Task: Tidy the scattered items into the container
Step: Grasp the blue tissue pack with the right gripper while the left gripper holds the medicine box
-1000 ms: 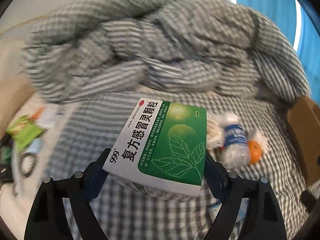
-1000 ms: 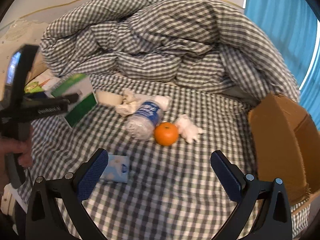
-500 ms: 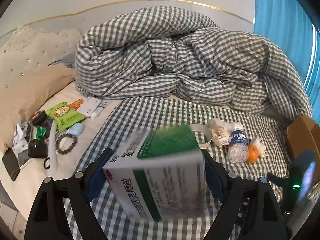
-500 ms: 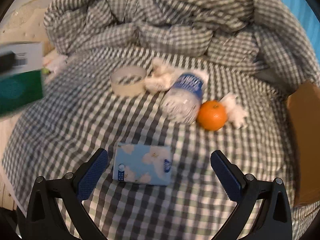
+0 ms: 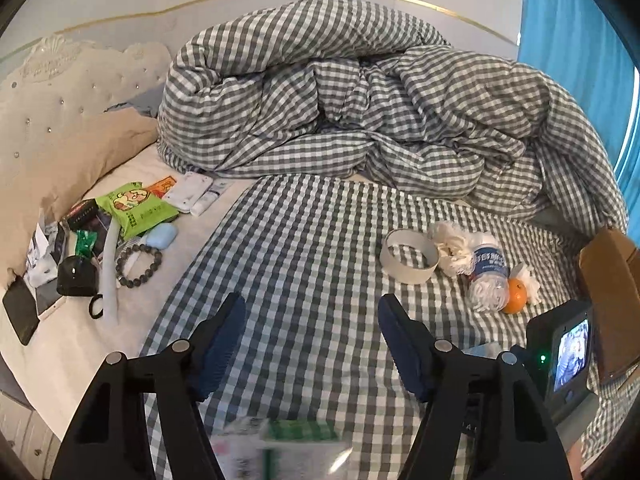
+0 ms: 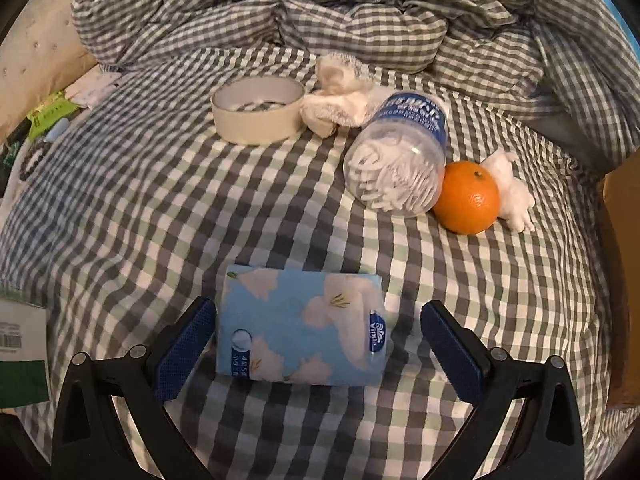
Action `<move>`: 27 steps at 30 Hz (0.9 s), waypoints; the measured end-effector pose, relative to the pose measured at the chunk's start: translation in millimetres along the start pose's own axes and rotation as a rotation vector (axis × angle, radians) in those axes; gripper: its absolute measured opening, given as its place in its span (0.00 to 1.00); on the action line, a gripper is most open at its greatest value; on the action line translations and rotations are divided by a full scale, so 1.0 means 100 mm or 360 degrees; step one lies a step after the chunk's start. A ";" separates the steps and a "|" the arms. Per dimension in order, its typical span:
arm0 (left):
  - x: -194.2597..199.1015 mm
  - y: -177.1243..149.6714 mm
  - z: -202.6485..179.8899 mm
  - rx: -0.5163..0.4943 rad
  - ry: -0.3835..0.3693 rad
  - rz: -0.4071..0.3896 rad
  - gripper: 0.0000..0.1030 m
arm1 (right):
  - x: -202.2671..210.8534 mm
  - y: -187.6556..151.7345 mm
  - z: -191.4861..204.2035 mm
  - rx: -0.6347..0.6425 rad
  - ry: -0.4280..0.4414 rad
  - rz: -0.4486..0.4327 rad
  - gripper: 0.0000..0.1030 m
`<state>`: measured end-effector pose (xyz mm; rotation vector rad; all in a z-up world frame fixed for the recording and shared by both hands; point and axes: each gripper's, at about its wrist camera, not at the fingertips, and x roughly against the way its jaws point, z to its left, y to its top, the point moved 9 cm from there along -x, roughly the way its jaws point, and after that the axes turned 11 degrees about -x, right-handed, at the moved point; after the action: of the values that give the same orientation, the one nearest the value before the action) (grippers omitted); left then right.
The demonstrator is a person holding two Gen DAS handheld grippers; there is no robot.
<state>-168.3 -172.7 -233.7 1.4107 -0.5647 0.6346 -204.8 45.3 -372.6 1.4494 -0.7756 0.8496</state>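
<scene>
Right hand-held gripper (image 6: 318, 334) spread wide around tissue pack (image 6: 300, 326) on bed (image 6: 160, 208), pads not touching. Left hand-held gripper (image 5: 312, 334) closing on nothing; green box (image 5: 276, 450) blurred beneath.

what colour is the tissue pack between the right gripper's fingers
Light blue with white flowers: the tissue pack shows best in the right wrist view.

The sheet (image 6: 160, 208) and quilt (image 6: 320, 4) are soft matt checked cloth. The tissue pack (image 6: 300, 328) wears a glossy plastic film, the bottle (image 6: 396, 164) is clear ribbed plastic with a shiny label, the orange (image 6: 466, 198) has a dimpled peel – and the tape roll (image 6: 256, 112) looks matt paper. The box (image 5: 612, 280) is plain brown cardboard – the gripper pads (image 6: 184, 344) a textured blue rubber on black plastic.
</scene>
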 end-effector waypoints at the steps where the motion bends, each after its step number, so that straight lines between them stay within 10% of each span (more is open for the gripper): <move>1: 0.01 -0.03 0.01 -0.0009 0.0003 0.0002 0.69 | -0.02 -0.02 0.00 -0.0001 0.0014 0.0010 0.95; 5: 0.05 -0.17 0.07 -0.0011 0.0012 0.0028 0.73 | -0.07 -0.08 -0.01 -0.0062 0.0082 0.0050 0.72; 14: 0.18 -0.45 0.10 -0.0047 0.0045 0.0055 0.97 | 0.18 -0.02 -0.03 -0.0076 0.0106 -0.0039 0.70; 27: -0.04 -0.88 -0.11 -0.0073 0.0012 0.0192 1.00 | 0.96 0.27 -0.05 -0.0084 0.0156 -0.0253 0.70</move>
<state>-109.9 -166.4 -299.7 1.3376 -0.6581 0.7187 -179.9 50.6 -276.5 1.3923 -0.5969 0.7668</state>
